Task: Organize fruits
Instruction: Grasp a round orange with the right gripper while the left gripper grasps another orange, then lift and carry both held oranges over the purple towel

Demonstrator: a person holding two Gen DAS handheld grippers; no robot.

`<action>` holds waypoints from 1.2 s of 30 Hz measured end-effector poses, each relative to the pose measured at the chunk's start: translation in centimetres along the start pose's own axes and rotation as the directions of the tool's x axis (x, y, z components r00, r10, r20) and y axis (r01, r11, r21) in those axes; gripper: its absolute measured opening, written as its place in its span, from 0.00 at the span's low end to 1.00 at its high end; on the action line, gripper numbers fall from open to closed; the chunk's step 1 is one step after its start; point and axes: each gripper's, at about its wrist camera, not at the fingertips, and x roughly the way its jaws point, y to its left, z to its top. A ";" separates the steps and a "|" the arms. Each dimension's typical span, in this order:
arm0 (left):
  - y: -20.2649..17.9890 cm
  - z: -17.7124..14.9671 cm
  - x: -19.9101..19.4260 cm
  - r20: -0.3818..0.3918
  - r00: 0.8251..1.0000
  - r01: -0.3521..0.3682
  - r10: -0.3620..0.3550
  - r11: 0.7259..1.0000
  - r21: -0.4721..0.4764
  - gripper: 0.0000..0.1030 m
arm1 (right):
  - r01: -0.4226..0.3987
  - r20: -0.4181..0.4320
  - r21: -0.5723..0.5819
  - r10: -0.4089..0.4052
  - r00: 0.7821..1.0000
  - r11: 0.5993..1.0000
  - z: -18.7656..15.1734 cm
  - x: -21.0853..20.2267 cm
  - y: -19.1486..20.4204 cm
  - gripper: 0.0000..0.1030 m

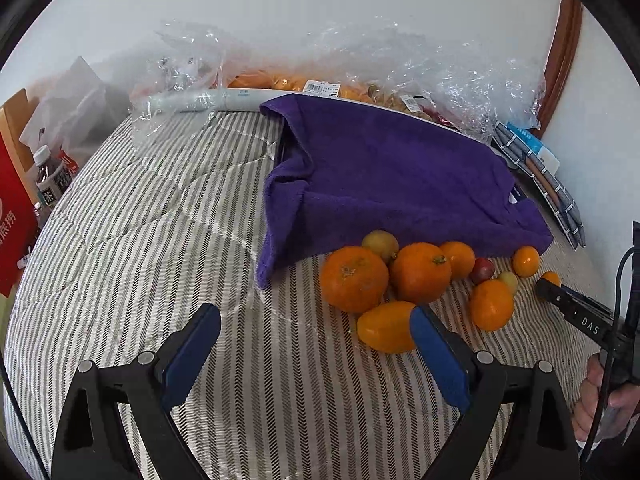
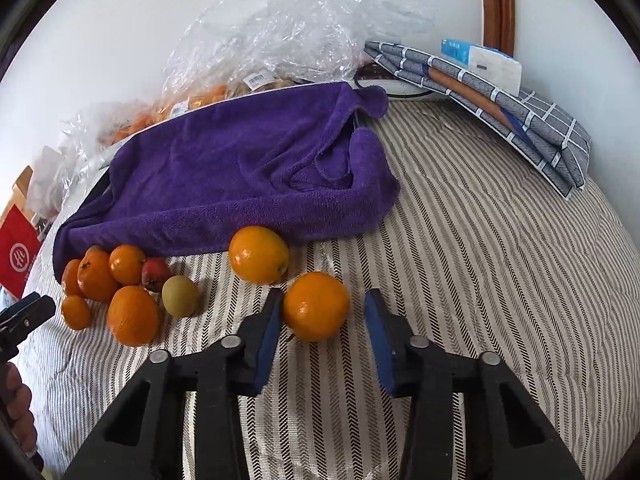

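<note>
Several oranges and small fruits lie on a striped cloth before a purple towel (image 1: 392, 176). In the left wrist view, two big oranges (image 1: 354, 278) sit together, with an oval orange fruit (image 1: 386, 326) just beyond my right fingertip. My left gripper (image 1: 316, 328) is open and empty over bare cloth. In the right wrist view, my right gripper (image 2: 324, 312) is open around a small orange (image 2: 316, 306), its left pad touching or nearly touching it. Another orange (image 2: 258, 254) lies behind. A cluster with a red fruit (image 2: 155, 273) and a green fruit (image 2: 180, 295) lies left.
Clear plastic bags of fruit (image 2: 256, 56) lie against the wall behind the towel. A folded grey checked cloth (image 2: 520, 120) sits at the back right. A red box (image 1: 12, 216) and bottles (image 1: 50, 178) stand at the far left.
</note>
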 end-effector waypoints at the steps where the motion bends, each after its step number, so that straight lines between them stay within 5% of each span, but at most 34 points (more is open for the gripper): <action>1: -0.1 0.2 0.1 0.004 1.000 0.011 -0.011 1.000 -0.001 0.92 | -0.010 -0.004 -0.006 0.010 1.000 1.000 0.0 0.0 0.0 0.32; 3: -0.4 0.6 0.4 0.007 1.000 0.014 -0.013 1.000 -0.003 0.92 | -0.011 -0.003 -0.021 0.011 1.000 1.000 -0.1 0.0 0.0 0.32; 10: 0.1 1.5 2.5 -0.043 0.996 0.071 -0.074 0.996 -0.060 0.63 | -0.021 -0.001 -0.022 0.021 1.000 1.000 0.1 0.1 0.0 0.32; 17: -0.2 1.7 3.6 -0.057 0.992 0.113 -0.116 0.992 -0.059 0.61 | -0.005 0.002 -0.052 0.005 1.000 0.999 0.3 0.5 0.6 0.33; 20: 0.0 1.7 3.8 -0.083 0.985 0.148 -0.154 0.986 -0.072 0.40 | -0.010 0.007 -0.047 0.010 1.000 0.999 0.2 0.5 0.5 0.33; 36: 1.2 0.7 2.7 -0.073 0.986 0.141 -0.149 0.984 -0.108 0.40 | -0.035 -0.002 -0.032 0.035 0.999 0.999 -0.9 -0.4 0.3 0.32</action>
